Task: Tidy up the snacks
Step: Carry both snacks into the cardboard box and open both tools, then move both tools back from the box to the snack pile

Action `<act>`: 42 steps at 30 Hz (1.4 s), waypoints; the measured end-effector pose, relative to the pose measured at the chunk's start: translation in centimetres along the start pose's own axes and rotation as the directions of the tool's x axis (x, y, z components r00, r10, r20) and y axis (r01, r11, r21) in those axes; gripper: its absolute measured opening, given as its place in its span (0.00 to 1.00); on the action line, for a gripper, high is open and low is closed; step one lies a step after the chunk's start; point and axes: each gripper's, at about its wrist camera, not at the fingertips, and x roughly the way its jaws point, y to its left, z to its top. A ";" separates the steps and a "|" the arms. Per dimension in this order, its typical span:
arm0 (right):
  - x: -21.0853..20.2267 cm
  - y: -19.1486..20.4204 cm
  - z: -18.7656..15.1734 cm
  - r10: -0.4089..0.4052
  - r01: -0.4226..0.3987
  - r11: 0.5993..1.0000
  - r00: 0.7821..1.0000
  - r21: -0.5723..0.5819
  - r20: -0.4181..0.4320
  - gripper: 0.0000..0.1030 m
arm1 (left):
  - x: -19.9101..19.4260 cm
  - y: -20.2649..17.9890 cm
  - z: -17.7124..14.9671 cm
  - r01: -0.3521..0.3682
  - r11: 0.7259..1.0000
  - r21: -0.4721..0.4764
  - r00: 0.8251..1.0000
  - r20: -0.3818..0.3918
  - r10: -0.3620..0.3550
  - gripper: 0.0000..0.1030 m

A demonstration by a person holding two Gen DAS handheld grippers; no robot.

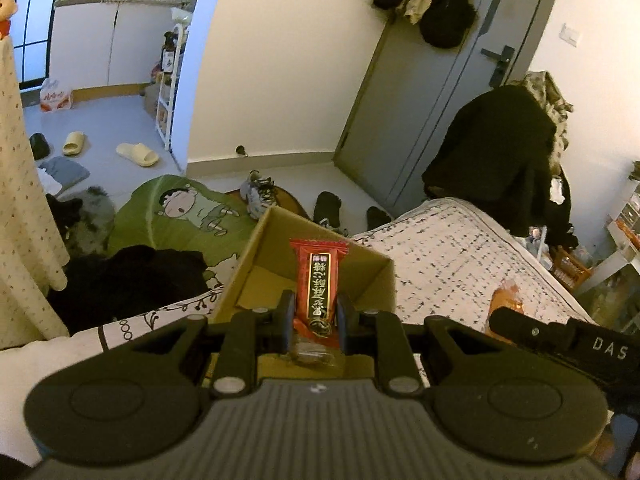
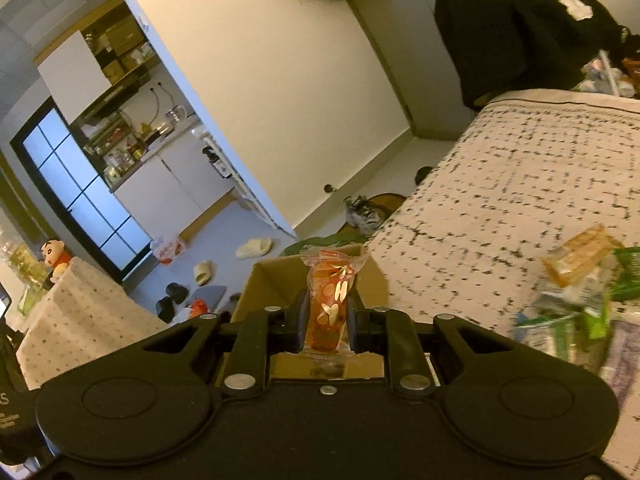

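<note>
Left wrist view: a red snack bar (image 1: 318,284) with a black label panel and gold characters, its clear end nearest my camera, is pinched between the pads of my left gripper (image 1: 313,316). Its long axis runs up the frame, straight along the fingers, and its far red crimped end overhangs the open cardboard box (image 1: 376,280) at centre. The box mouth lies directly beyond and below the bar, so I judge the coming move to be a short advance and a release into the box, with no sideways correction needed

Right wrist view: a clear-wrapped orange-red sweet (image 2: 330,300) printed with pale petal shapes is pinched in my right gripper (image 2: 327,316), jaws pressed tight onto the wrapper. It also stands lengthwise along the fingers, its twisted top at mid-frame. The same box (image 2: 264,280) shows just past it, its far flap behind the sweet, the opening largely hidden by the gripper

From these views the left gripper looks nearer the box mouth, its load already over the interior, though I cannot be sure. Part of my right gripper shows at right in the left view (image 1: 568,340)

The box rests on a patterned bedspread (image 2: 520,200); a loose, blurred heap of other snacks (image 2: 580,292) lies at right in the right view, still unsorted
</note>
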 end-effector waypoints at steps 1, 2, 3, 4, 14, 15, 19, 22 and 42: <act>0.3 0.1 0.0 0.003 -0.003 1.000 1.000 -0.002 -0.004 0.19 | 0.3 0.1 0.1 -0.003 1.000 -0.002 1.000 -0.004 0.003 0.19; 0.6 0.3 0.0 0.006 -0.006 1.000 1.000 -0.004 -0.007 0.19 | 0.6 0.3 0.1 -0.008 1.000 -0.005 1.000 -0.008 0.008 0.19; 0.9 0.4 0.0 0.010 -0.010 1.000 1.000 -0.006 -0.011 0.19 | 0.9 0.4 0.1 -0.013 1.000 -0.008 1.000 -0.012 0.013 0.19; 1.3 0.6 0.0 0.016 -0.016 1.000 1.000 -0.007 -0.015 0.19 | 1.1 0.5 0.1 -0.019 1.000 -0.011 1.000 -0.015 0.019 0.20; 4.7 2.3 -0.4 0.035 -0.038 0.999 0.997 -0.038 -0.075 0.19 | 2.5 2.4 0.4 -0.090 0.994 -0.069 0.995 -0.055 0.086 0.28; 4.8 2.4 -0.6 0.034 -0.037 0.999 0.996 -0.039 -0.078 0.19 | 2.4 2.5 0.5 -0.097 0.993 -0.066 0.994 -0.054 0.093 0.29; 4.7 2.9 -0.9 0.032 -0.037 0.998 0.996 -0.054 -0.083 0.24 | 2.1 2.5 0.5 -0.111 0.993 -0.051 0.993 -0.054 0.108 0.38; 4.1 2.5 -0.8 0.055 -0.057 0.998 0.996 -0.024 -0.073 0.40 | 1.9 2.7 0.4 -0.130 0.990 -0.062 0.990 -0.056 0.126 0.45; -5.3 -0.1 0.2 -0.142 0.146 0.986 0.989 -0.080 0.048 0.88 | -0.8 0.7 -0.3 -0.100 0.993 -0.055 0.993 -0.067 0.096 0.84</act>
